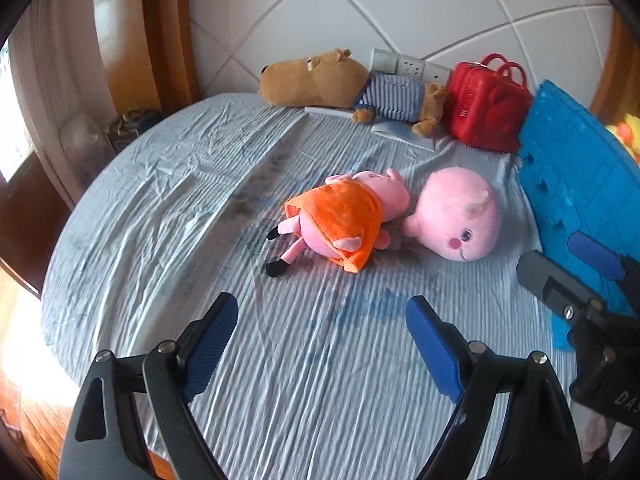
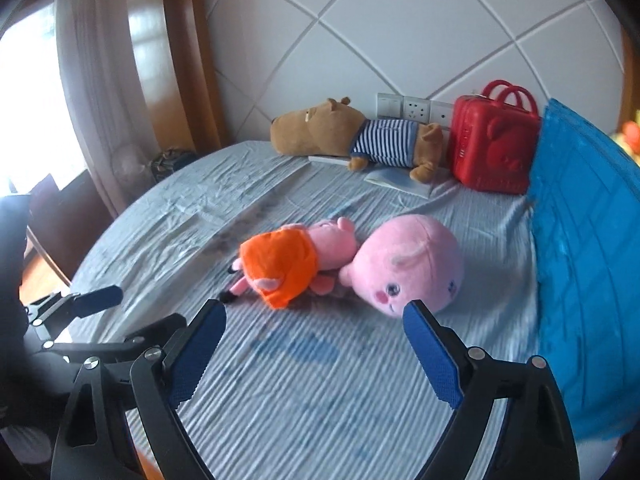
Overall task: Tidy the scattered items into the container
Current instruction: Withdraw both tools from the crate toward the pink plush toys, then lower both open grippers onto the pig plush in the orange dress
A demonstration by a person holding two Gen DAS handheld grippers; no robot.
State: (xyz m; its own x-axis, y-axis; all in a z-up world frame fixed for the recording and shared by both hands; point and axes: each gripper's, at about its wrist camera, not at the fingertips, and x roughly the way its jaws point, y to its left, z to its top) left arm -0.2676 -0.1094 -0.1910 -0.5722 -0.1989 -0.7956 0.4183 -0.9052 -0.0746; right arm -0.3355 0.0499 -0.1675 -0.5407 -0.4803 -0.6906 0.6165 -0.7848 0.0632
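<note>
A pink pig plush in an orange dress (image 1: 340,220) (image 2: 288,264) lies mid-bed beside a round pink plush head (image 1: 456,216) (image 2: 408,264). A brown plush in a striped shirt (image 1: 340,84) (image 2: 352,136) lies at the headboard. A blue container (image 1: 580,184) (image 2: 588,248) stands at the right. My left gripper (image 1: 320,344) is open and empty, short of the pig. My right gripper (image 2: 316,348) is open and empty, its right fingertip just in front of the round head. Each gripper also shows in the other view, the right one (image 1: 568,264) and the left one (image 2: 96,300).
A red toy suitcase (image 1: 488,108) (image 2: 496,148) stands at the headboard beside the container. Flat books (image 1: 400,128) lie under the brown plush. The bed has a wrinkled blue striped sheet (image 1: 280,360); its left edge drops to a wooden floor (image 1: 24,360). Wall sockets (image 2: 416,110) sit behind.
</note>
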